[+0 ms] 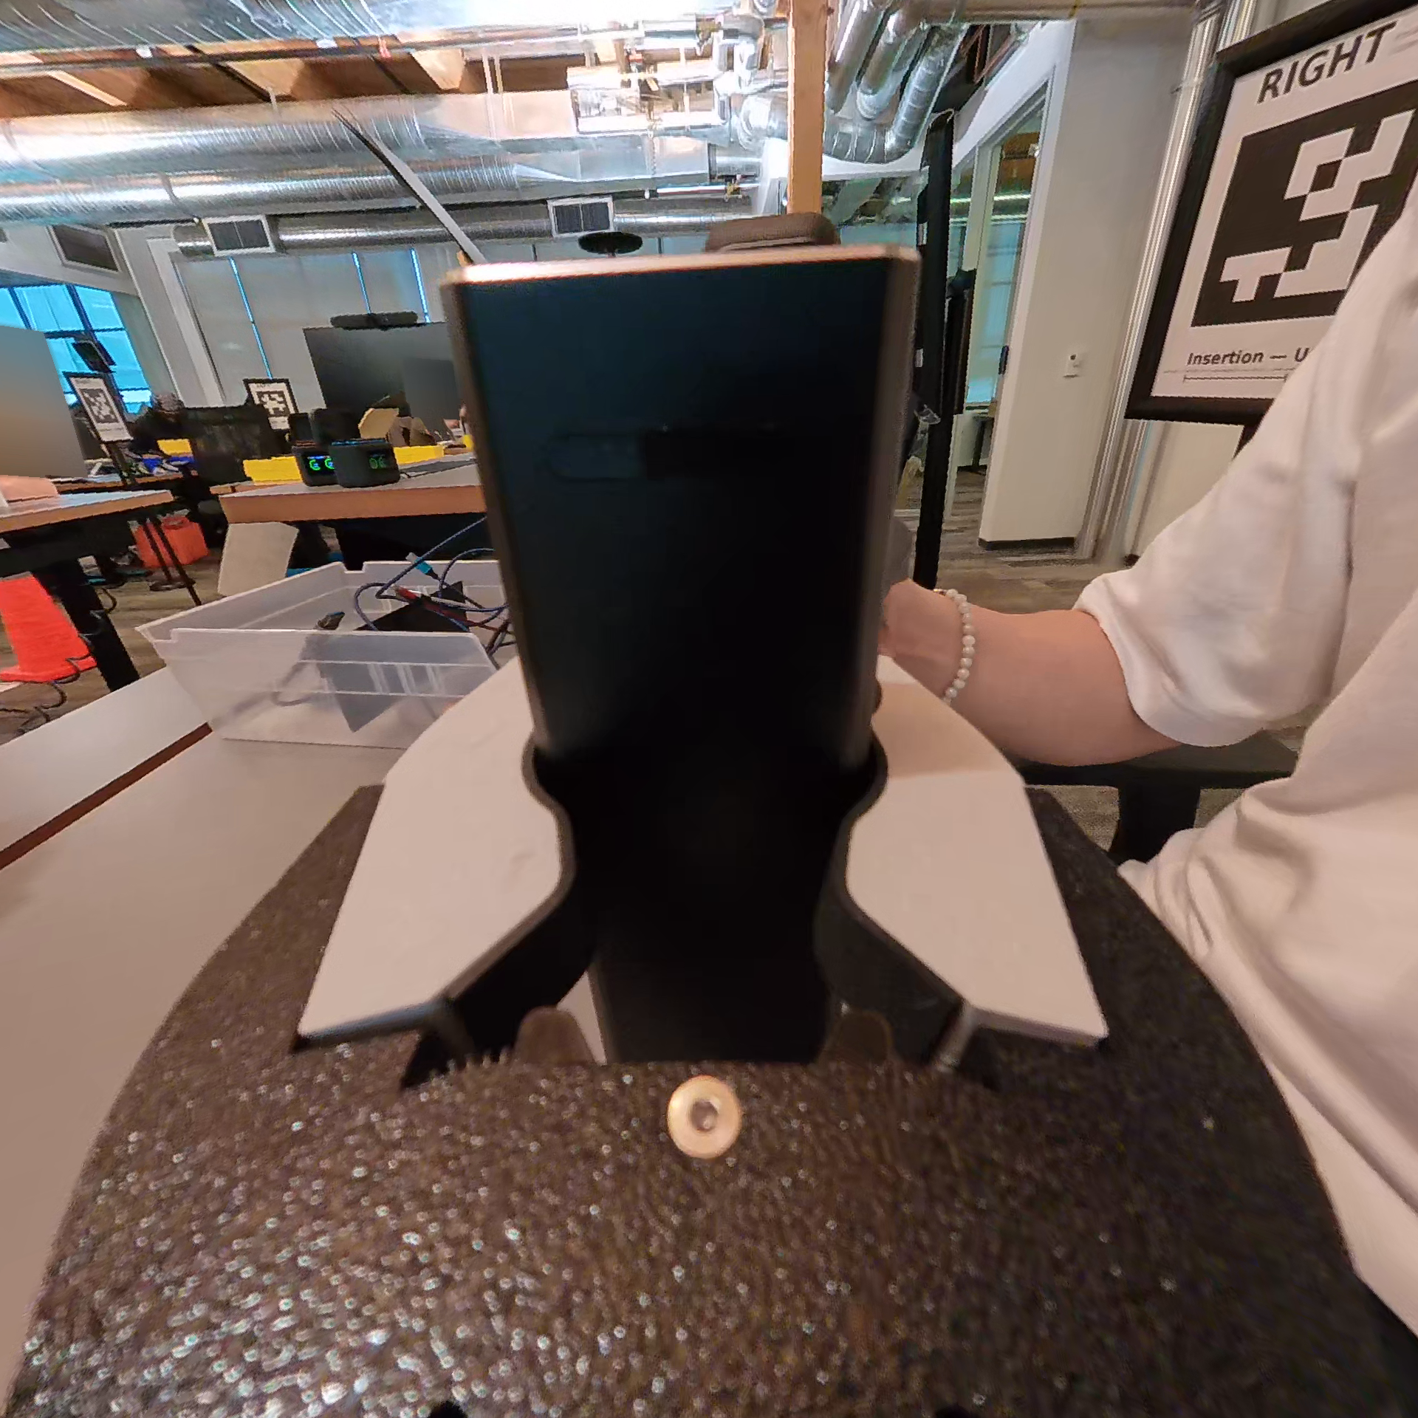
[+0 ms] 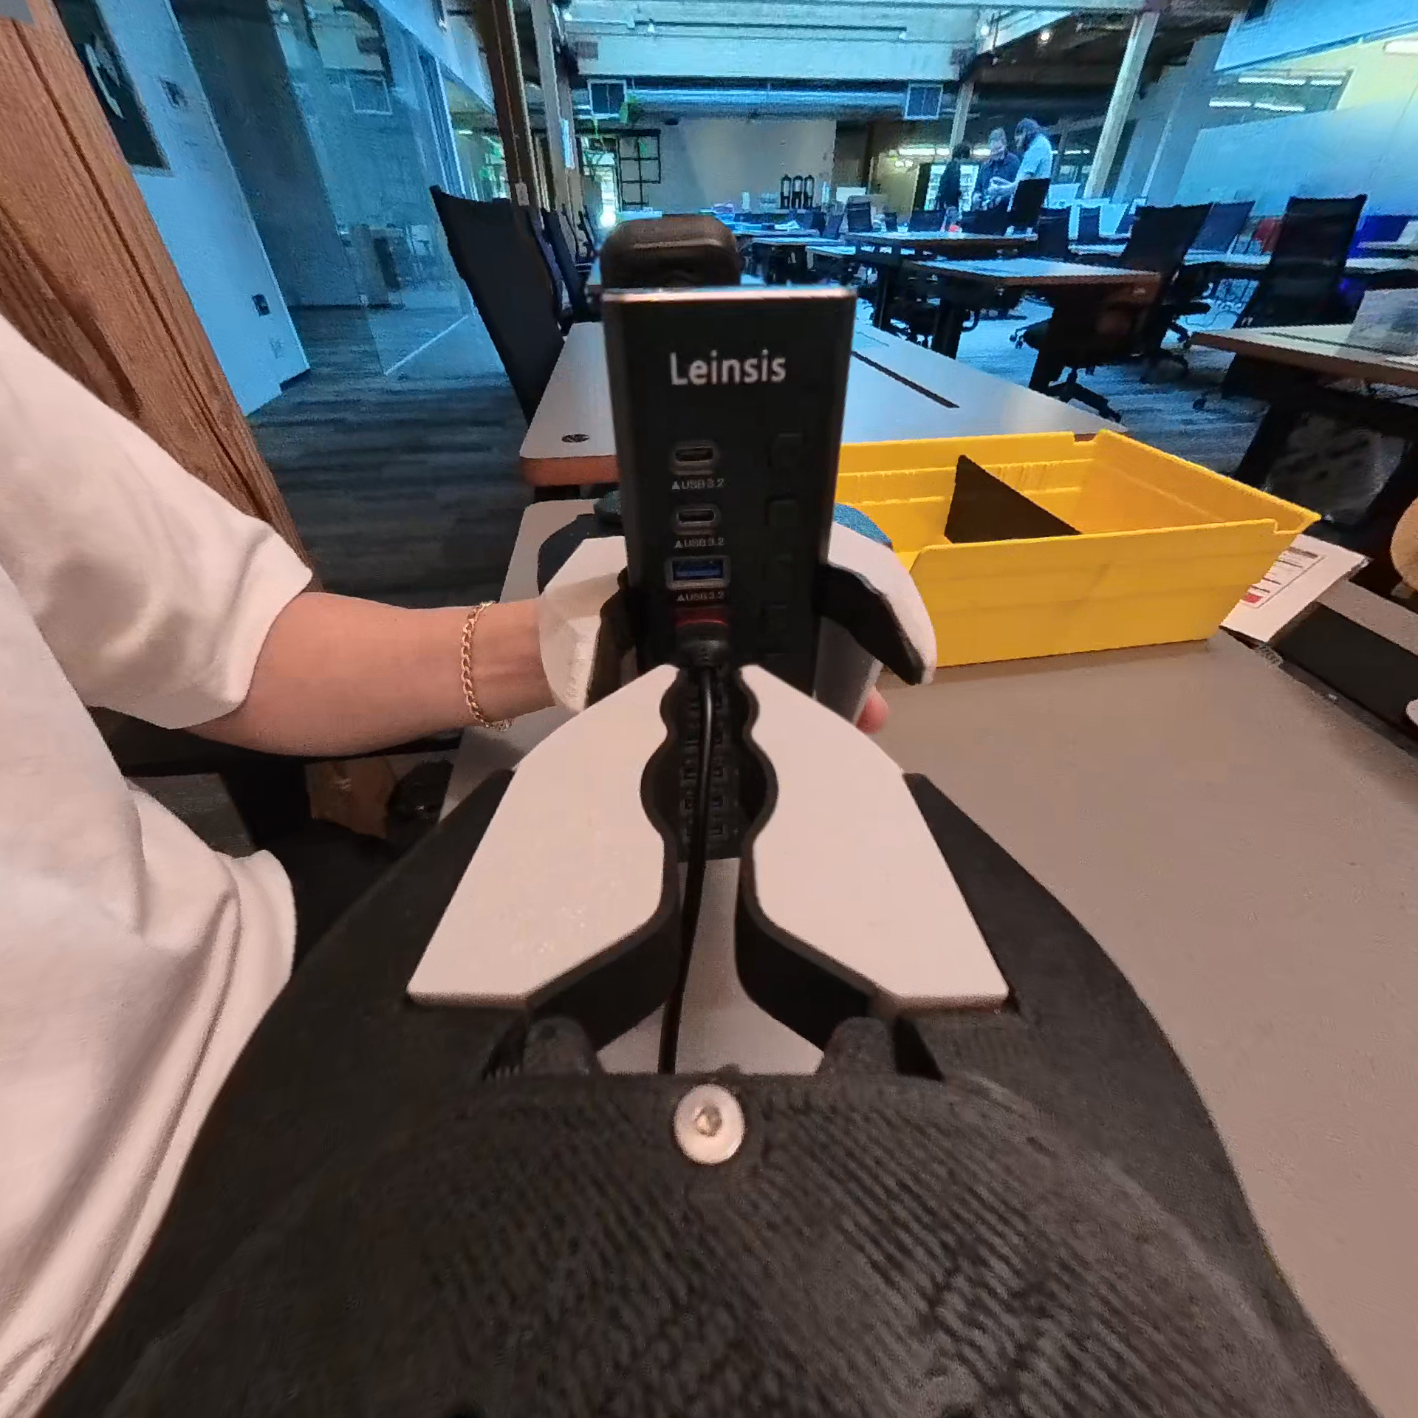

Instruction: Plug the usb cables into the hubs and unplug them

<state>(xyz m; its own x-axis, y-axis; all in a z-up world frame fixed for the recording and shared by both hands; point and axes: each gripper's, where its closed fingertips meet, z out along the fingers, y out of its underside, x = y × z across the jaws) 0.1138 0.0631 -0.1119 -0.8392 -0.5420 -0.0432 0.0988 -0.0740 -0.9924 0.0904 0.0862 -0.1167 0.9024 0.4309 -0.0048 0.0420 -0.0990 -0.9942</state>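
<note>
I saw that the hub was black, with white lettering at its top and one blue port among the dark ones. The cable going into it was black, with a red band at the plug. My right gripper had white fingers with black inner edges. From the left wrist view the hub's back was plain black with a copper-coloured rim. The left gripper's body was dark with a glittering speckled pattern. The tray was bright yellow, the bin clear white, the table grey. The cone was orange.
</note>
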